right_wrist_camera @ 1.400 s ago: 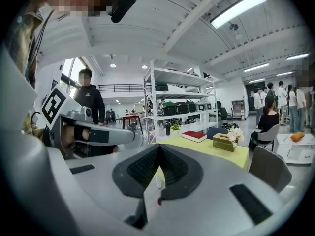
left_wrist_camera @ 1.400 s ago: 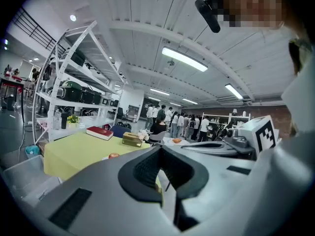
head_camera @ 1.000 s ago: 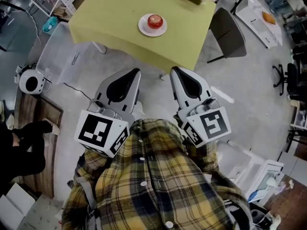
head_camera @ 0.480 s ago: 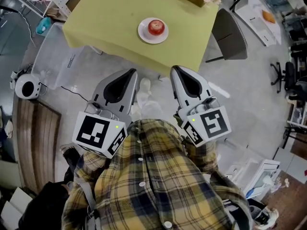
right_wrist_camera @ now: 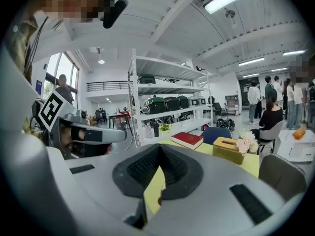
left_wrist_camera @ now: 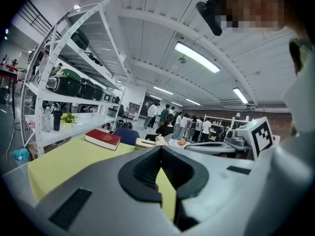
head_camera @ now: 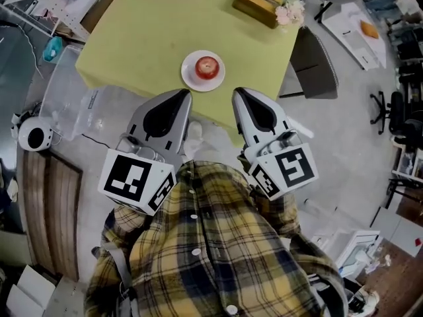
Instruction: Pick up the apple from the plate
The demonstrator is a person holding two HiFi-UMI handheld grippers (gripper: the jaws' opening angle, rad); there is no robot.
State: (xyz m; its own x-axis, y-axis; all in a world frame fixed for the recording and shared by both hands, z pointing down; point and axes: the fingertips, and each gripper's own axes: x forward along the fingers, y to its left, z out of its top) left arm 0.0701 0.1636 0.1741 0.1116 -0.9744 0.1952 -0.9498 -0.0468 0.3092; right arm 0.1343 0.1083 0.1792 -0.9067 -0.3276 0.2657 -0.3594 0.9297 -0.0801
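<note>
- Head view: the apple [head_camera: 207, 65] sits on a white plate [head_camera: 188, 72] near the close edge of the yellow-green worktop [head_camera: 145, 38]. My left gripper [head_camera: 183, 93] and right gripper [head_camera: 236, 91] point towards it, tips over that edge, one either side and clear of the plate
- Left gripper view: my jaws are clenched tip to tip with nothing in them; past them lie the worktop and a red book [left_wrist_camera: 102, 138]
- Right gripper view: these jaws are clenched too, empty; beyond them stand the red book, a tan tissue box [right_wrist_camera: 229, 149] with flowers [right_wrist_camera: 246, 144] beside it, and a grey chair [right_wrist_camera: 280, 176]
</note>
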